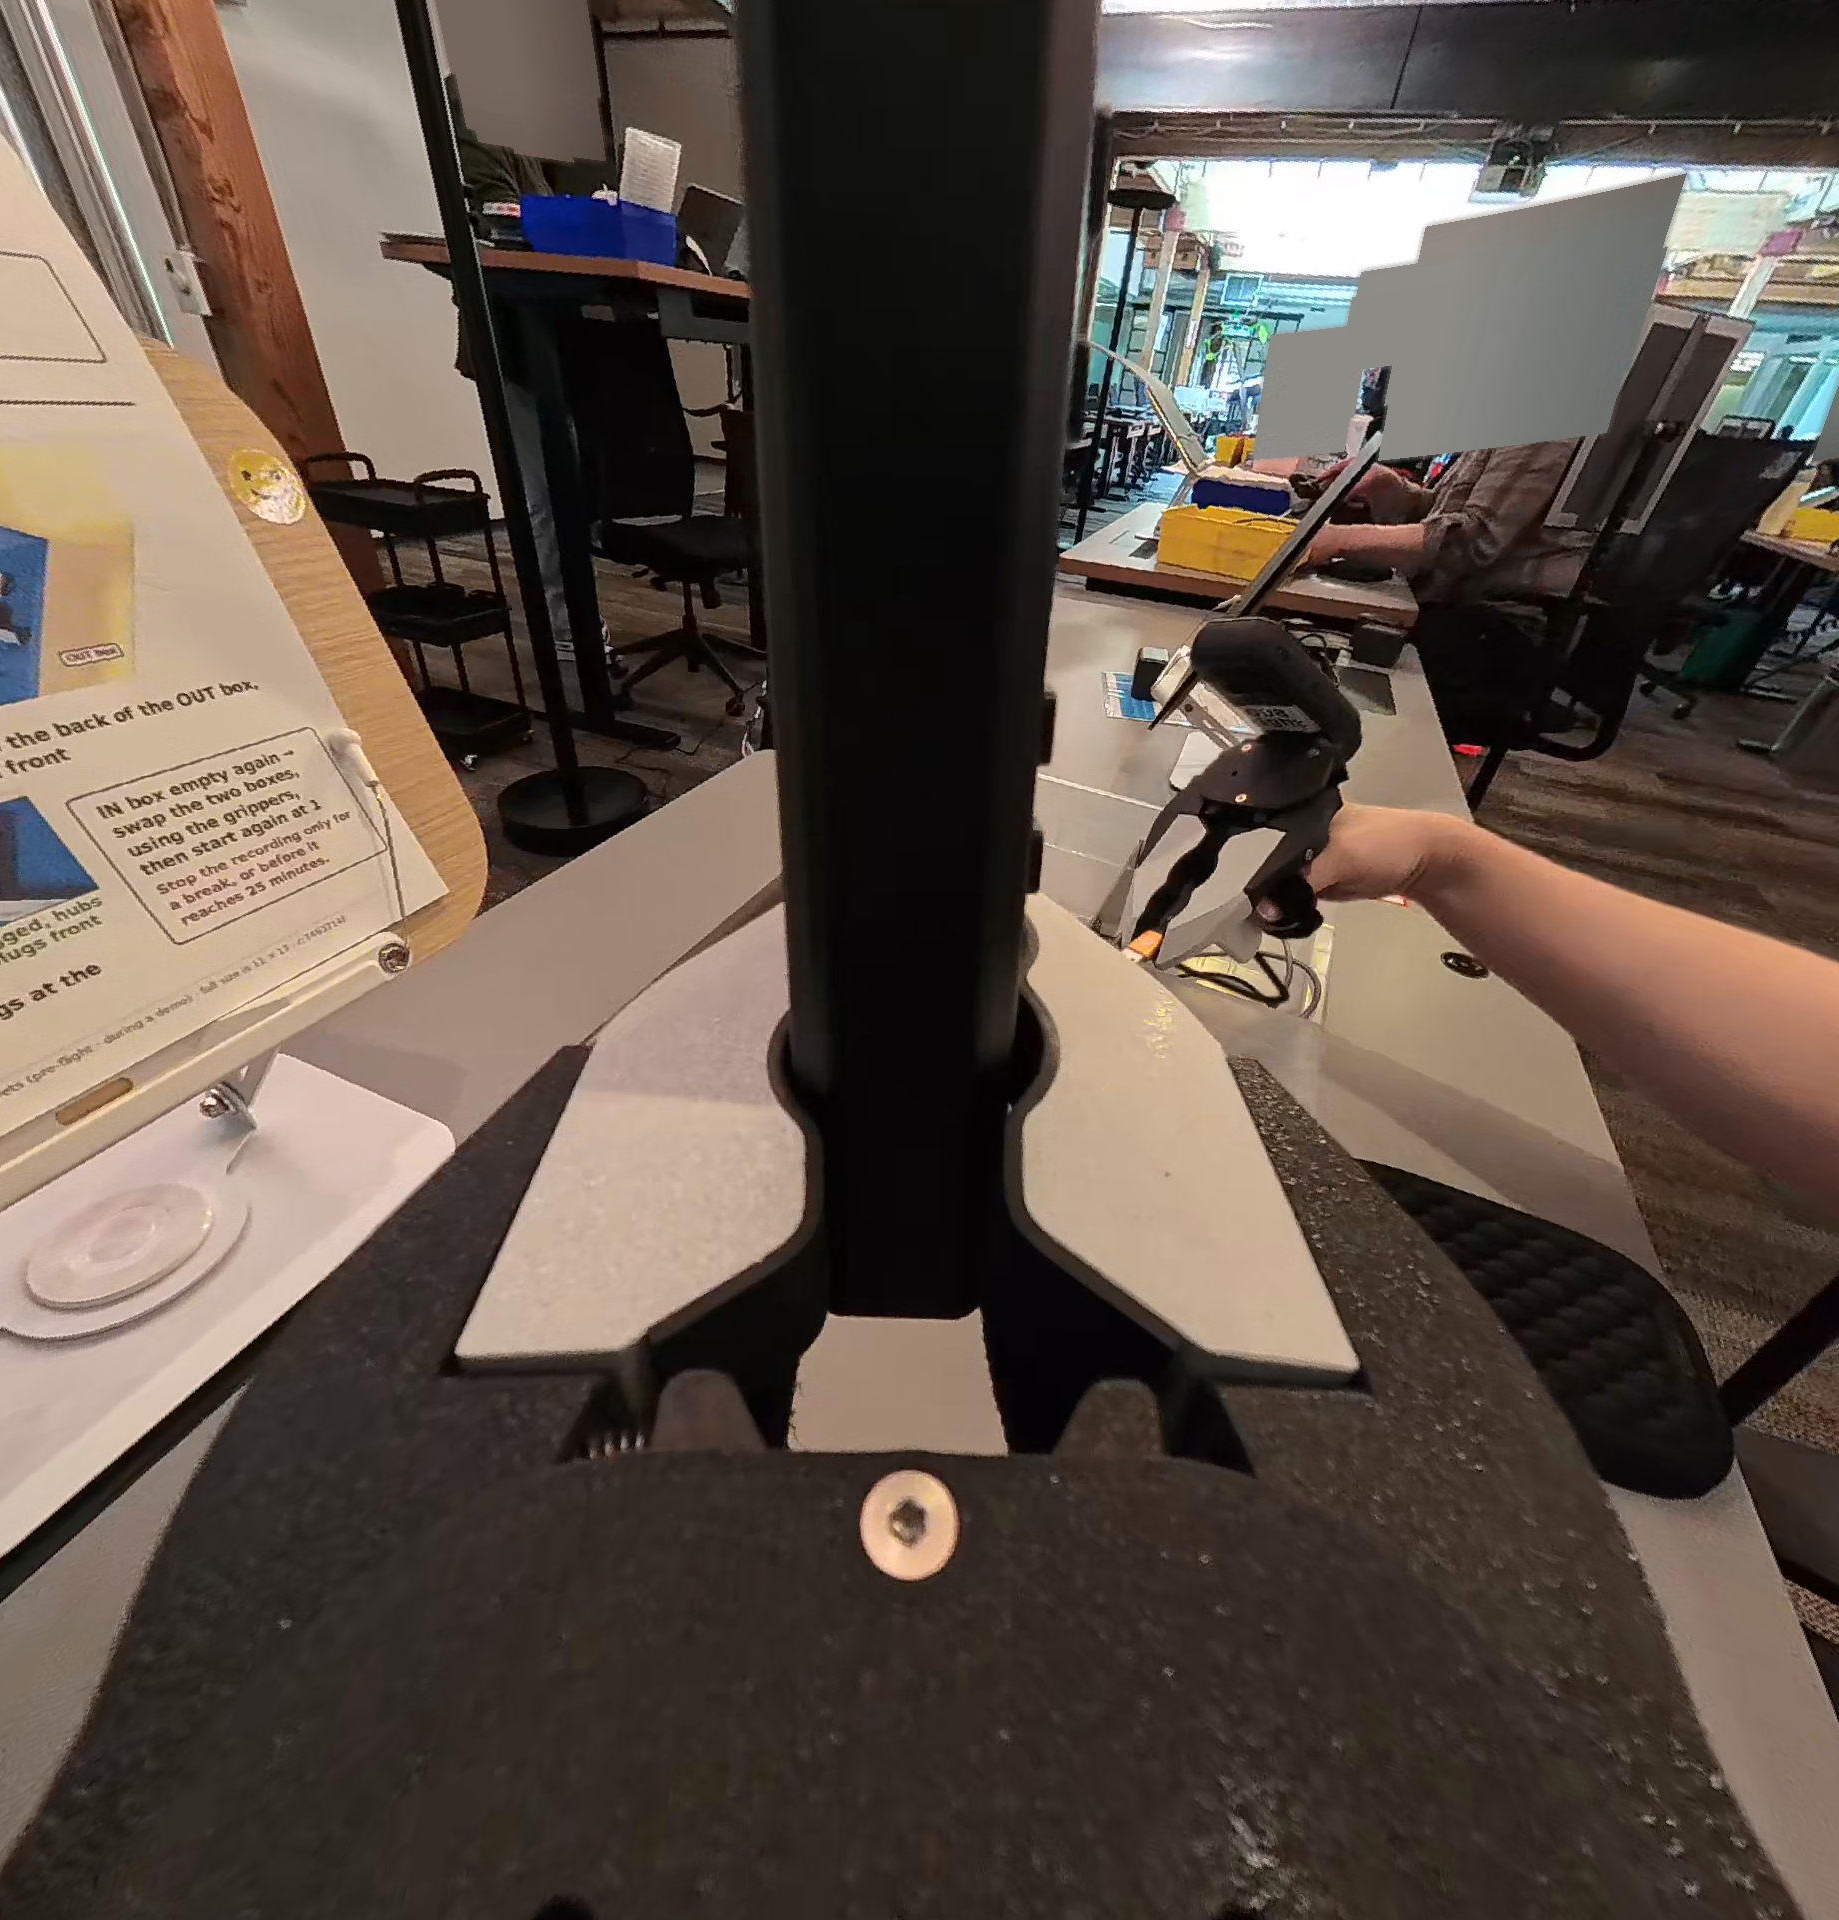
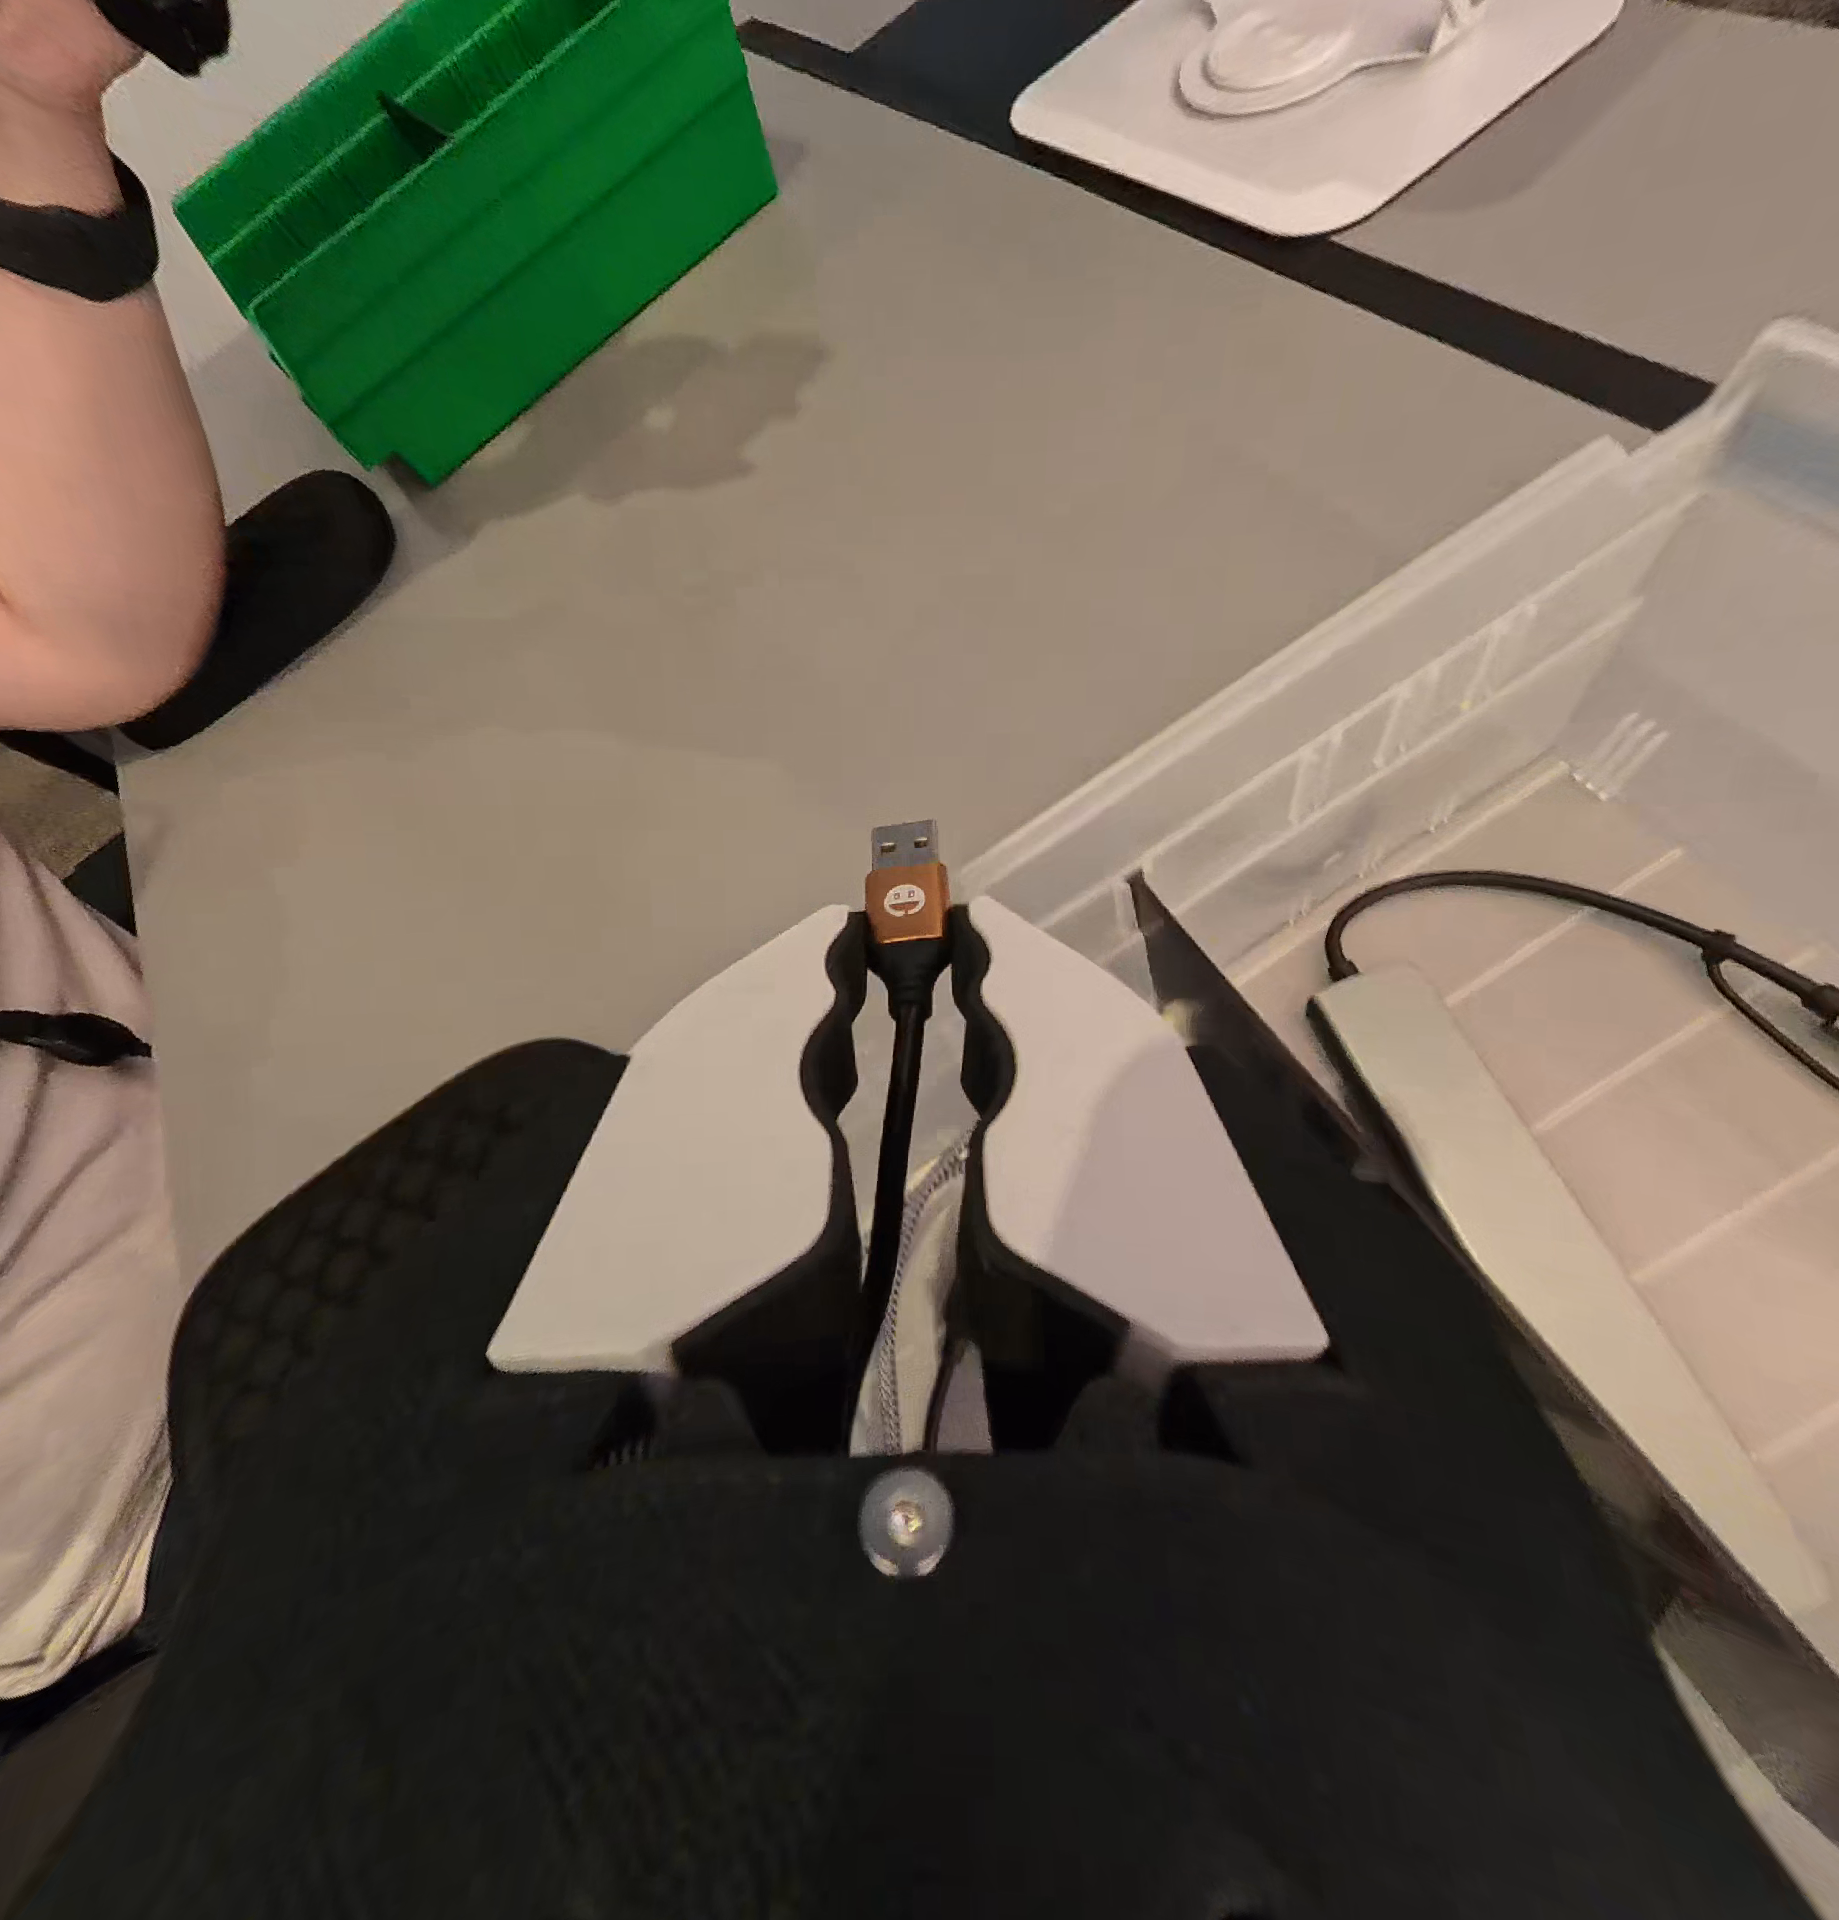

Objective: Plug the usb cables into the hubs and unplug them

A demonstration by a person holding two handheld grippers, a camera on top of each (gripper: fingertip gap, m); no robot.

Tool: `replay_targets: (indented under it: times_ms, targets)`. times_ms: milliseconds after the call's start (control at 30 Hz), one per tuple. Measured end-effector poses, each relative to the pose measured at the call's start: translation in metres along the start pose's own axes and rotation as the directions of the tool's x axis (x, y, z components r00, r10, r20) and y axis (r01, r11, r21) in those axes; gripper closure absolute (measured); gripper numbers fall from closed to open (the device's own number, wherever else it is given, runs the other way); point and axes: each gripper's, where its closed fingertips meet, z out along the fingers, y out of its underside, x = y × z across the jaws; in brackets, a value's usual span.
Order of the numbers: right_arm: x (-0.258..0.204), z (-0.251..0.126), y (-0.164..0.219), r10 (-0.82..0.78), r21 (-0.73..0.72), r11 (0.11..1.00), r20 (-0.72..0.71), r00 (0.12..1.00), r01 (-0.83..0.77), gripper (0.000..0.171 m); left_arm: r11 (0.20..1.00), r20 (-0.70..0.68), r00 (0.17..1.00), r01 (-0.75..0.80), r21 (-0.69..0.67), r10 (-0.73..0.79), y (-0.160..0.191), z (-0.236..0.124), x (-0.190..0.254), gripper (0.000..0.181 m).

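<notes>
The right gripper's (image 2: 902, 920) two white fingers (image 2: 1081, 1122) pinch one orange USB plug (image 2: 902, 902), its black cable (image 2: 894, 1132) trailing back between them. The left gripper's (image 1: 910, 1049) two fingers clamp one upright black hub (image 1: 910, 520). Beside them on the grey bench (image 2: 790, 644): one clear bin (image 2: 1621, 727) holding one silver hub (image 2: 1497, 1164), and one green holder (image 2: 479, 229).

Open office: grey table (image 1: 1414, 1039), wooden desks (image 1: 624, 272), black chairs (image 1: 676, 540).
</notes>
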Motion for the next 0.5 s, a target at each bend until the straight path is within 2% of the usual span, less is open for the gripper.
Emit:
replay_targets:
  times_ms: [100,167,233,300,367,433,500]
  targets:
    - [0.004,-0.015,-0.001,0.014,0.082,0.997,-0.005,1.0,-0.014,0.155,1.0,-0.004,1.0,-0.003,-0.001,0.003,0.0,0.001,0.002,0.151]
    - [0.017,-0.029,0.004,0.067,0.099,0.993,-0.069,0.995,-0.06,0.155,1.0,-0.007,1.0,-0.008,-0.004,0.008,0.0,0.002,0.004,0.151]
    - [0.034,-0.035,0.021,0.105,0.037,0.994,-0.163,0.981,-0.1,0.155,1.0,-0.009,1.0,-0.014,-0.009,0.014,0.0,0.003,0.006,0.151]
    - [0.039,-0.03,0.038,0.11,-0.05,0.991,-0.19,0.976,-0.122,0.155,1.0,-0.012,1.0,-0.022,-0.016,0.022,0.0,0.004,0.009,0.151]
    - [0.037,-0.02,0.048,0.1,-0.125,0.984,-0.185,0.978,-0.125,0.144,0.999,-0.018,0.999,-0.029,-0.023,0.029,0.001,0.006,0.013,0.151]
    - [0.03,-0.015,0.044,0.069,-0.149,0.984,-0.16,0.985,-0.093,0.135,0.999,-0.027,0.999,-0.033,-0.028,0.032,0.001,0.008,0.016,0.151]
    - [0.02,-0.021,0.023,0.062,-0.085,0.994,-0.14,0.988,-0.074,0.133,0.999,-0.04,0.999,-0.033,-0.032,0.032,0.002,0.01,0.02,0.151]
